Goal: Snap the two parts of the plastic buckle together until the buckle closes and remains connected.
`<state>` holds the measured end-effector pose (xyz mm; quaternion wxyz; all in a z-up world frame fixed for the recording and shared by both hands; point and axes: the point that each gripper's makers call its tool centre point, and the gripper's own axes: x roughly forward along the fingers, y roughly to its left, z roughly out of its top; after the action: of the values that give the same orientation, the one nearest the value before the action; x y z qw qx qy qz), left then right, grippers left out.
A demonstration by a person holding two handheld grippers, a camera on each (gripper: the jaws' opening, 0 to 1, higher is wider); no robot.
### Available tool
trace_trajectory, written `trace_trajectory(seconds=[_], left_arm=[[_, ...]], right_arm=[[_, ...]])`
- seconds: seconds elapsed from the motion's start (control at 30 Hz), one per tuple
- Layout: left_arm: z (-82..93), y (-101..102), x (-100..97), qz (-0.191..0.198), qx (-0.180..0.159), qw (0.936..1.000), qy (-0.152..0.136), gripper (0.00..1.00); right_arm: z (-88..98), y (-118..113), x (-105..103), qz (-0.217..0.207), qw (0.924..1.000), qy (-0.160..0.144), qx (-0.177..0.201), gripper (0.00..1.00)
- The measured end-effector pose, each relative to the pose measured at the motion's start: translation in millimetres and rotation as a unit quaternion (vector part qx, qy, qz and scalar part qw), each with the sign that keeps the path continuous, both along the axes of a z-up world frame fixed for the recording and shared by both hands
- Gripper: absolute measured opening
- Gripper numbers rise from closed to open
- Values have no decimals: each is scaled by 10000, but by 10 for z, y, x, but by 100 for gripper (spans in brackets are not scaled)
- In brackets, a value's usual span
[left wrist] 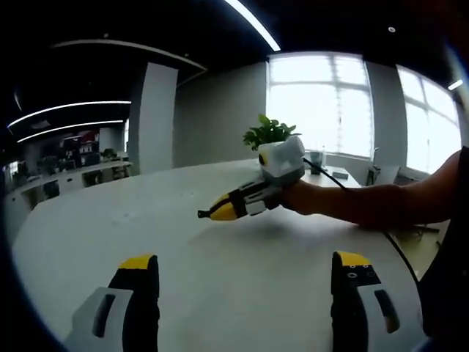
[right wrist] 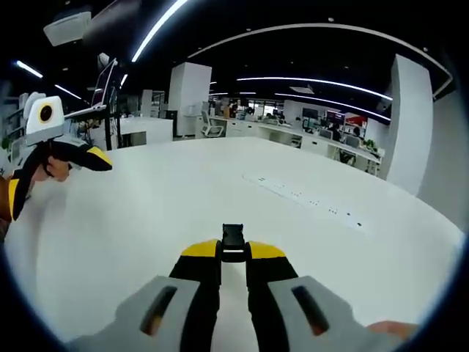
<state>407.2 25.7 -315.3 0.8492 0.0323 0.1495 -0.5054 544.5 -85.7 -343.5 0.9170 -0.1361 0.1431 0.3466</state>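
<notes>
Buckle (right wrist: 233, 243) sits pinched in right gripper (right wrist: 233, 253); left gripper (left wrist: 245, 282) gapes.

Open office: white table (left wrist: 242, 257), bright windows (left wrist: 322, 103), ceiling striplights (right wrist: 157, 26).

Honestly not much of the buckle piece (right wrist: 233, 242) is readable: it's a small black lump pinched between the right gripper (right wrist: 233, 253) tips, and its lower half is tucked behind the jaws, so I can't tell which half of the buckle it is. In the left gripper view, the right gripper (left wrist: 209, 213) tip is too tiny and dark to make out the piece. The person's forearm (left wrist: 381, 202) gets chopped off at the right edge. In the right gripper view, the left gripper (right wrist: 58, 158) is cut off at the left edge.
</notes>
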Motion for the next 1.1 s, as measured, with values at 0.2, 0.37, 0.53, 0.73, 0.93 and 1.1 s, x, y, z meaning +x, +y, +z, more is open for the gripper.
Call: trace_trajectory(seconds=[0.2,0.37,0.53,0.73,0.93,1.1], left_arm=[[0,11,29,33,-7,10000,-1,99],[-13,4,24,15,39,10000,-20,99],[-26,14,36,16,56,10000,-7,99],[-26,16,35,11,70,10000,-25,99],[-48,21,37,4,99,10000,-12,99],[-33,29,48,52,100,9999,-93,99]], right_arm=[[11,-10,65,-15,10000,11,22,11],[9,8,110,-14,10000,24,47,11],[-5,27,159,-41,10000,49,46,11],[12,41,211,-34,10000,45,21,11],[10,45,263,-44,10000,46,-8,11],[-8,43,310,-64,10000,59,-2,11]])
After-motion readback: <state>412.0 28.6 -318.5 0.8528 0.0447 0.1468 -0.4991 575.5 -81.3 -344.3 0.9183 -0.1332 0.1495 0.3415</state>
